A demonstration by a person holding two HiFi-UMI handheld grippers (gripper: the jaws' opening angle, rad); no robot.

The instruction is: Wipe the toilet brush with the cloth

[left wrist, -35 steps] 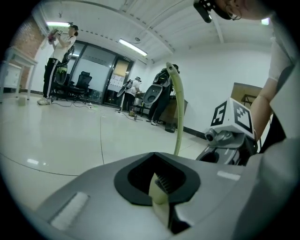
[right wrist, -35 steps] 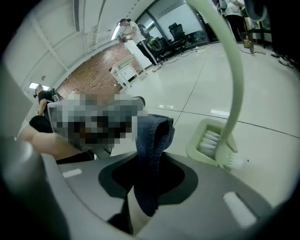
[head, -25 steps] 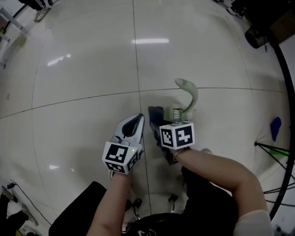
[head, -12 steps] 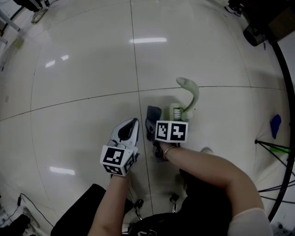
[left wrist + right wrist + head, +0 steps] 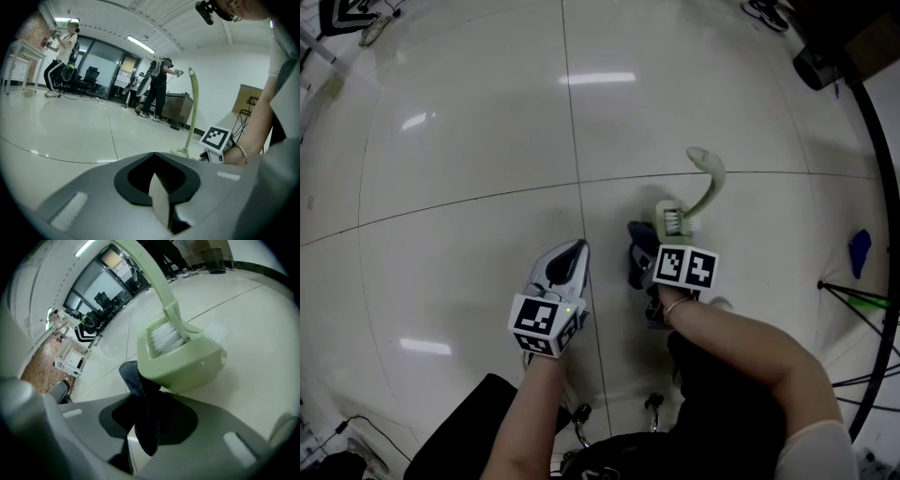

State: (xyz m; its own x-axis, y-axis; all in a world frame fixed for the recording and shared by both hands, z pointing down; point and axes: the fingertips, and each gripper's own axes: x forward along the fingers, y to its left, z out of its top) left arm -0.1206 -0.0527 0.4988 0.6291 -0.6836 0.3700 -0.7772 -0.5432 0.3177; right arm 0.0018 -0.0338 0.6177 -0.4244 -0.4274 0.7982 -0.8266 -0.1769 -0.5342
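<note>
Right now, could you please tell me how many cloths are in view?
1. The dark cloth is clamped in the right tool, right beside the green toilet brush holder on the floor. None shows elsewhere, though another could be hidden.

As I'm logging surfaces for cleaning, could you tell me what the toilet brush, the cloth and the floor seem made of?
Toilet brush: probably moulded plastic, pale green, smooth and matt; white bristles. Cloth: dark soft fabric, hanging in limp folds. Floor: glossy pale tiles, with sharp light reflections and thin joints.
</note>
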